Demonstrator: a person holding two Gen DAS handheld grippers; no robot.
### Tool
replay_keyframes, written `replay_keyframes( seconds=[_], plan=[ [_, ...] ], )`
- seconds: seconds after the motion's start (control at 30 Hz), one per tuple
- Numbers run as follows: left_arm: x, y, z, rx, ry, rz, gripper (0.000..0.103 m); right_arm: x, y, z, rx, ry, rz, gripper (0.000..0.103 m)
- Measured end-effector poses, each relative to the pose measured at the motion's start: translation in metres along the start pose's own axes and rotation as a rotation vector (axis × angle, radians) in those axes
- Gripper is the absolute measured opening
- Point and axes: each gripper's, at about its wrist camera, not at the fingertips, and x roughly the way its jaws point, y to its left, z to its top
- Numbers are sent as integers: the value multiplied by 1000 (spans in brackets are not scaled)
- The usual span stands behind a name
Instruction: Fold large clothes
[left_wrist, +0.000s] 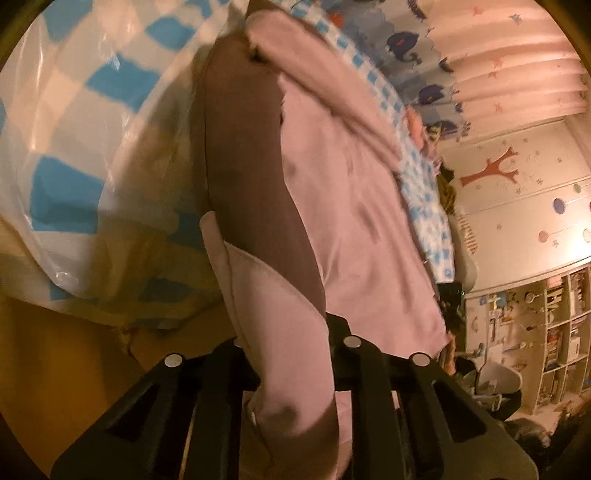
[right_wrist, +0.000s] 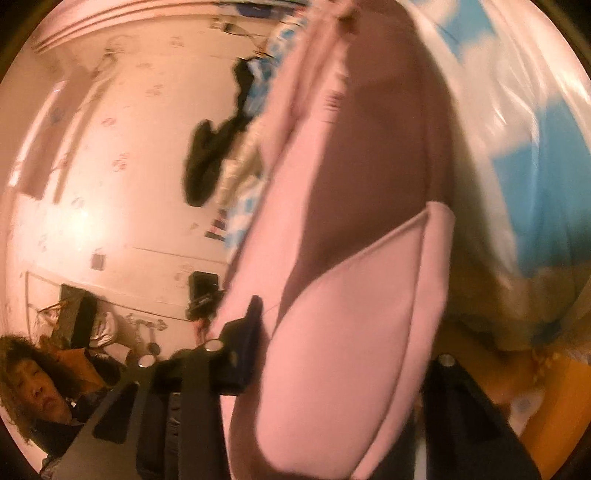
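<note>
Over the checked bedcover (left_wrist: 74, 122), both grippers, left (left_wrist: 291, 398) and right (right_wrist: 332, 387), clench the pink garment (left_wrist: 354, 221), lifted, fold unfinished.

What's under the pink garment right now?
Under the pink fleece garment lies a blue-and-white checked cover beneath clear plastic. Whatever is directly beneath the garment is hidden by it.

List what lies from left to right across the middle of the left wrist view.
Blue checked plastic sheet → pink garment → blue patterned cloth → wall with a tree picture.
</note>
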Motion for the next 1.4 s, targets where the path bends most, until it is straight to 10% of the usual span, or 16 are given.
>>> replay_keyframes(
  seconds=[0.37,0.43,0.53,0.77,1.1,1.2,1.33,1.4],
  plan=[
    [-59,-52,-43,142,13,-76,15,-15,43,-38,-105,96,26,49],
    [-54,-23,-50,77,57,-89,30,-17,25,-38,-53,116,10,73],
    [-43,20,-56,-24,74,-90,63,-22,1,-36,16,106,-17,84],
    [-30,62,-59,-123,75,-213,87,-14,-33,-25,131,145,-13,87],
    [-15,50,-63,-89,86,-177,87,-3,-39,-32,155,191,-40,89],
    [-17,46,-63,-70,78,-160,68,-12,-32,-29,105,132,-65,88],
    [-15,42,-64,-40,97,-128,31,-10,-29,-35,78,126,-97,37],
    [-14,37,-65,-22,89,-108,23,-7,-22,-39,58,117,-108,28]
  ],
)
